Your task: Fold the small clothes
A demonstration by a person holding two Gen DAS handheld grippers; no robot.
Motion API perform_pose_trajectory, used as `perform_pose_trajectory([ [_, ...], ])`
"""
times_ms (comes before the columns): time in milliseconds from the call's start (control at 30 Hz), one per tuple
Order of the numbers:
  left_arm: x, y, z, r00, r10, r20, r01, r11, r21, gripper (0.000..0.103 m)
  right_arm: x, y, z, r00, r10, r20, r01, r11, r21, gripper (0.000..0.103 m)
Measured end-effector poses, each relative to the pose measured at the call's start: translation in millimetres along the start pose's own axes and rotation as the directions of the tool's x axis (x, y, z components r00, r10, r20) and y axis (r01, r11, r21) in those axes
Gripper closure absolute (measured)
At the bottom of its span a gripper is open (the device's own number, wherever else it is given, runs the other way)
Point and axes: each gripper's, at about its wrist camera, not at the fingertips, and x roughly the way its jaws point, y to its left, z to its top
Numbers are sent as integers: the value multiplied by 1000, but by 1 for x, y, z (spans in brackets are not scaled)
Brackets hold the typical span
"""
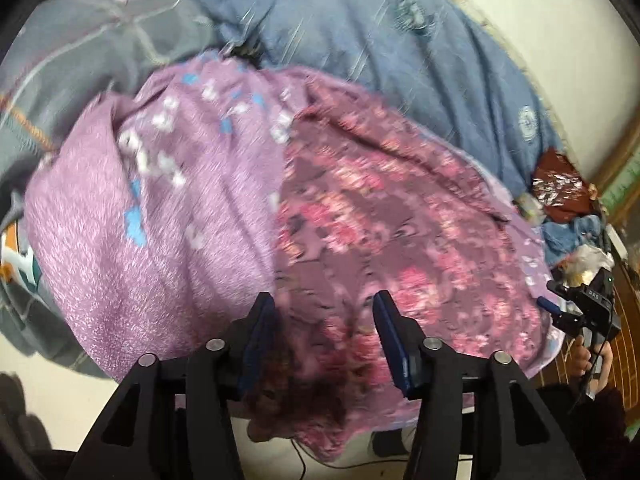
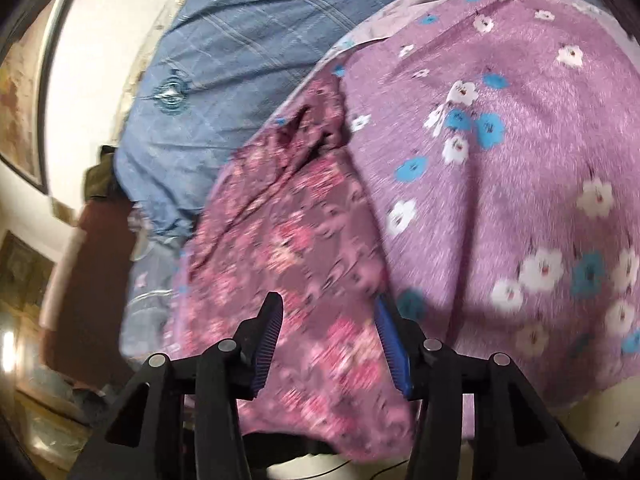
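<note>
Left wrist view: left gripper (image 1: 324, 312), jaws wide apart, empty, over maroon pink-flowered garment (image 1: 384, 220) lying rumpled on lilac floral cloth (image 1: 152, 208). Right gripper (image 2: 328, 316) likewise spread, holding nothing.

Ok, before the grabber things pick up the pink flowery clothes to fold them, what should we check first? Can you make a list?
1. Left gripper open: ok, its fingers stand apart over the cloth.
2. Right gripper open: ok, fingers apart as well.
3. Pink flowery garment within reach: ok, it lies right in front of both grippers.
4. Garment lying flat: not ok, it is wrinkled and bunched at the near edge.
5. Garment separate from the purple cloth with white and blue flowers: cannot tell, the edges overlap and the pictures are blurry.
6. Fingers around an edge: cannot tell, blur hides any contact.
</note>
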Motion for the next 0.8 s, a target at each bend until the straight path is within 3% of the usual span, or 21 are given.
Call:
perform_pose_trajectory([
  [67, 14, 1, -5, 998, 2, -62, -2, 1000, -3, 52, 13, -8, 0, 999, -10, -38, 10, 1000, 21, 52],
  [100, 12, -4, -8, 999, 5, -46, -4, 1000, 24, 52, 19, -11, -3, 997, 4, -72, -1, 999, 37, 52],
  [167, 13, -12, -10, 997, -28, -71, 32, 997, 64, 52, 26, -8, -15, 989, 49, -137, -45, 998, 36, 52],
  [267, 14, -21, -17, 994, -56, -99, 67, 992, 111, 52, 27, 3, -33, 980, 53, -192, -58, 998, -22, 52],
  [333, 14, -25, -19, 986, -107, -130, 122, 986, 117, 52, 26, 1, -46, 968, 107, -227, -109, 994, 6, 52],
  [433, 18, -29, -23, 973, -139, -182, 166, 976, 144, 52, 23, -6, -61, 954, 178, -243, -168, 984, 59, 51],
  [533, 28, -27, -26, 973, -72, -219, 113, 977, 181, 52, 27, -13, -66, 951, 190, -242, -174, 981, 86, 53],
  [733, 35, -16, -24, 965, -102, -240, 122, 990, 69, 53, 28, -25, -67, 943, 257, -212, -229, 962, 145, 47],
  [800, 36, -15, -26, 965, -100, -243, 119, 991, 67, 64, 29, -27, -68, 943, 263, -204, -235, 960, 151, 46],
])
